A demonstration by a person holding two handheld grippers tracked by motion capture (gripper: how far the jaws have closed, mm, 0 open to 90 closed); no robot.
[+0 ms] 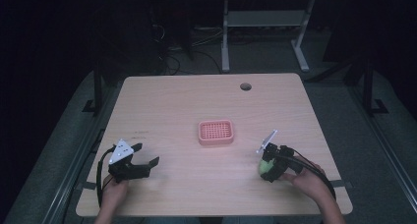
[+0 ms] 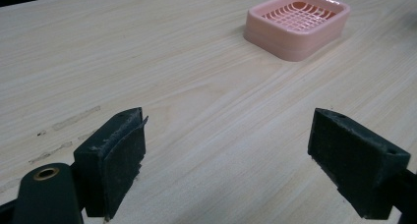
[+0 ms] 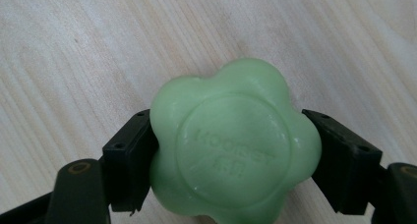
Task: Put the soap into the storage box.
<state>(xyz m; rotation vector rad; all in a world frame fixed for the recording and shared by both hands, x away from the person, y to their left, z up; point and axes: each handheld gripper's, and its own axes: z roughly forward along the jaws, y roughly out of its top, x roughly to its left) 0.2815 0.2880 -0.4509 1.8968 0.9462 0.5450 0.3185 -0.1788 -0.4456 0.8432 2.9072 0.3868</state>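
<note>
Clamping a green soap bar between its two black jaws, the right gripper sits at the near right part of the wooden table. Both jaws press against opposite sides of the soap bar, which is flower-shaped with a round embossed face turned toward the right gripper view's camera. In the high view the soap bar appears just above the table surface, well apart from the pink soap dish at the table's centre. The pink soap dish has a gridded insert and holds nothing.

The left gripper rests at the near left part of the table, held by the person's left hand. Its jaws are spread wide with only bare table between them, and nothing is gripped.
</note>
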